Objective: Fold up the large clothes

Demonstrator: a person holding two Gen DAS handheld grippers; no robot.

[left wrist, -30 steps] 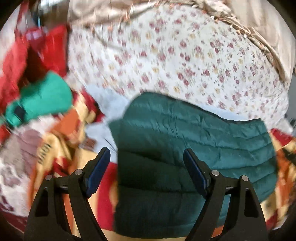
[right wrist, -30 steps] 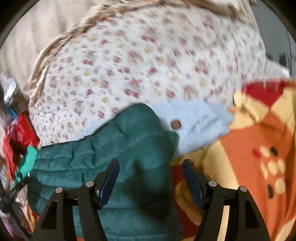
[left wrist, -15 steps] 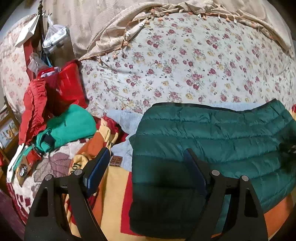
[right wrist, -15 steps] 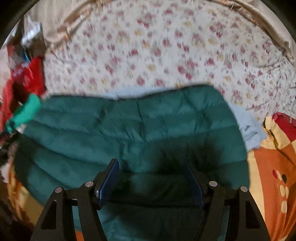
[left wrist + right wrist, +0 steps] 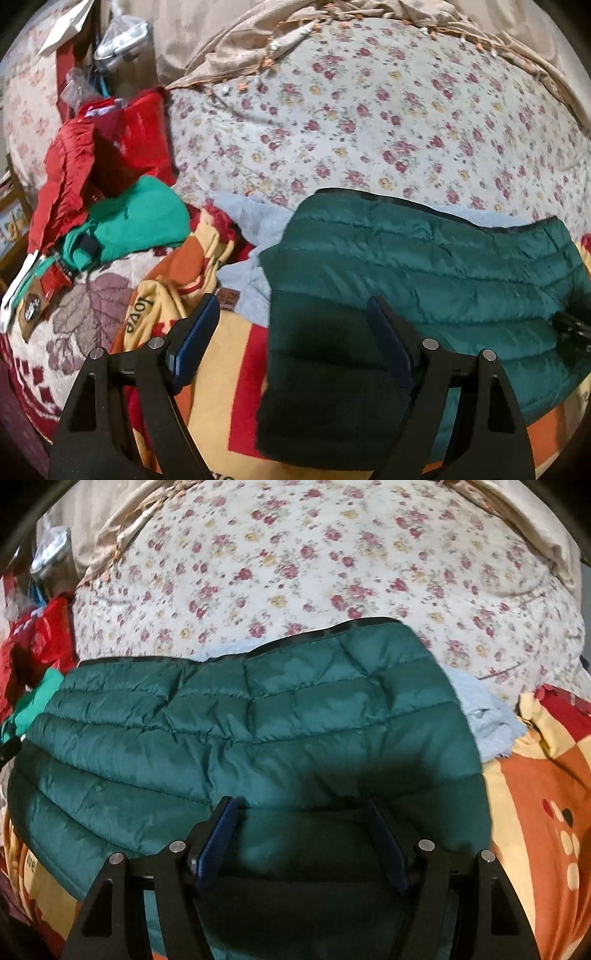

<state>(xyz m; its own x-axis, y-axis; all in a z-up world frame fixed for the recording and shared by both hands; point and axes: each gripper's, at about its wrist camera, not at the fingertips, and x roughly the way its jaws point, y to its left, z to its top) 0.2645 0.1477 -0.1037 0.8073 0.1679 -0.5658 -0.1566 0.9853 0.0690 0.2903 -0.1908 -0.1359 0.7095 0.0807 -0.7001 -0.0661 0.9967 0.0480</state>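
A dark green quilted puffer jacket (image 5: 424, 266) lies folded flat on the bed; in the right wrist view the jacket (image 5: 258, 716) fills the middle. My left gripper (image 5: 291, 332) is open and empty, hovering over the jacket's left edge. My right gripper (image 5: 303, 834) is open and empty, hovering over the jacket's near part. A light blue fleece garment (image 5: 255, 225) lies under the jacket, and it also shows at the jacket's right side in the right wrist view (image 5: 487, 716).
A floral sheet (image 5: 369, 122) covers the bed beyond the jacket. A patterned orange, yellow and red blanket (image 5: 535, 797) lies underneath. At the left are a bright green garment (image 5: 144, 221), a red jacket (image 5: 70, 166) and clutter.
Both grippers have pulled back and steadied; the views are sharp now. The right gripper has swung left to sit over the jacket. The jacket lies still.
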